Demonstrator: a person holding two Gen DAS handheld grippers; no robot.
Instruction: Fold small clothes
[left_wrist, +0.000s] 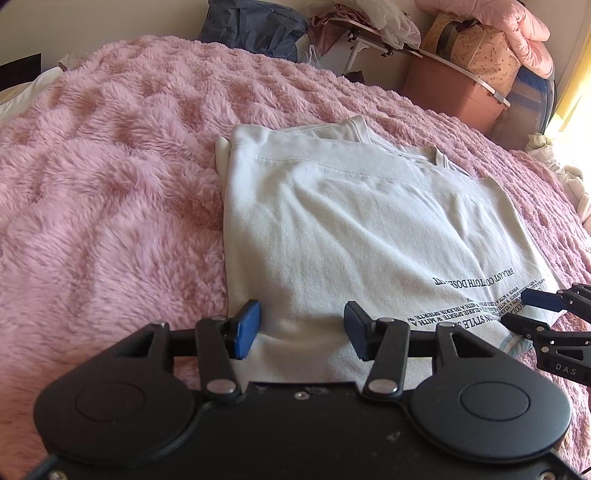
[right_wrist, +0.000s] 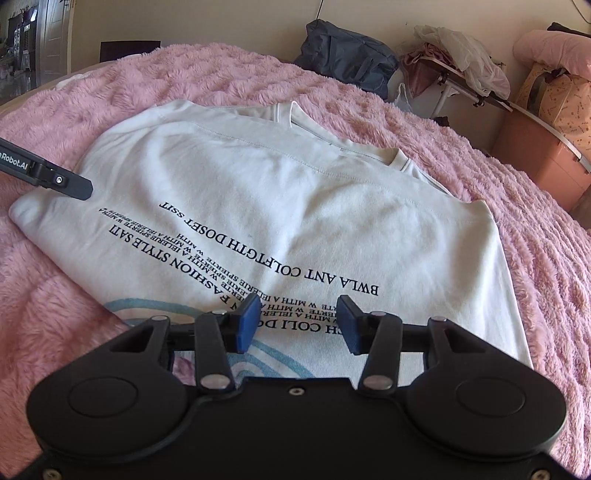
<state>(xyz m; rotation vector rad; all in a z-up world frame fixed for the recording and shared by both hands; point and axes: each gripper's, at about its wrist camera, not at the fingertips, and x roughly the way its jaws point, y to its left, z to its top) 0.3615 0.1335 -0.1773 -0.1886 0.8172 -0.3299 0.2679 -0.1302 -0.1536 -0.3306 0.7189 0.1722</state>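
A white T-shirt (left_wrist: 332, 221) with black upside-down lettering lies partly folded on the pink fluffy blanket (left_wrist: 110, 166), its collar on the far side. My left gripper (left_wrist: 301, 326) hovers open at the shirt's near left edge, with cloth lying under the gap and not pinched. In the right wrist view the same T-shirt (right_wrist: 277, 192) shows its print and a pale blue ring graphic near the bottom. My right gripper (right_wrist: 297, 323) stands open over the printed lines, holding nothing. The right gripper (left_wrist: 532, 308) also shows at the right edge of the left wrist view. Part of the left gripper (right_wrist: 59, 181) reaches in from the left.
Beyond the bed stand a dark blue bag (right_wrist: 351, 59), a folding table (right_wrist: 476, 92) piled with cloth, a pink box (left_wrist: 450, 92), and a patterned bag (left_wrist: 476, 48) under a pink quilt (left_wrist: 517, 26). A white pillow (left_wrist: 22, 96) lies at the far left.
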